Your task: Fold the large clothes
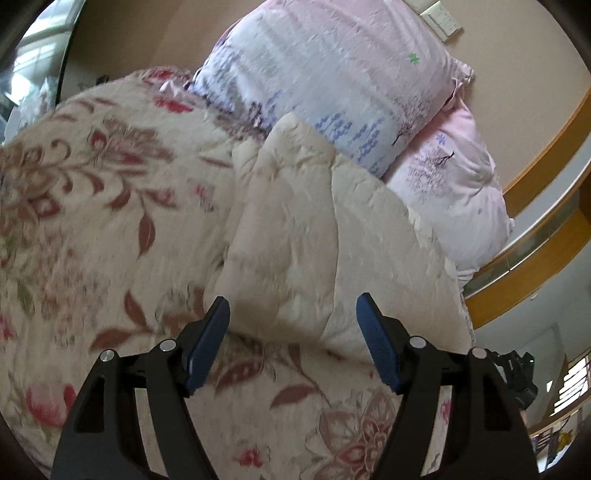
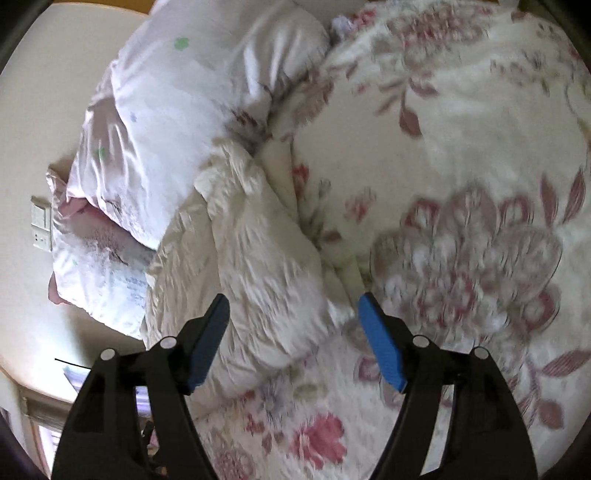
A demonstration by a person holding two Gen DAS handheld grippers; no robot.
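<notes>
A cream quilted garment [image 1: 314, 240] lies folded and bunched on a floral bedspread [image 1: 92, 192]. My left gripper [image 1: 293, 306] is open, its blue pads on either side of the garment's near edge, just above it. In the right wrist view the same cream garment [image 2: 255, 266] lies crumpled on the floral bedspread [image 2: 461, 155]. My right gripper [image 2: 293, 306] is open and holds nothing, with the garment's near lump between its fingers. Both views are blurred by motion.
Two pink and white pillows [image 1: 332, 74] lean on the beige wall behind the garment, also in the right wrist view [image 2: 177, 110]. A wall switch [image 1: 443, 18] sits above them. A wooden bed frame [image 1: 535, 177] runs along the right. The other gripper [image 1: 517, 373] shows at lower right.
</notes>
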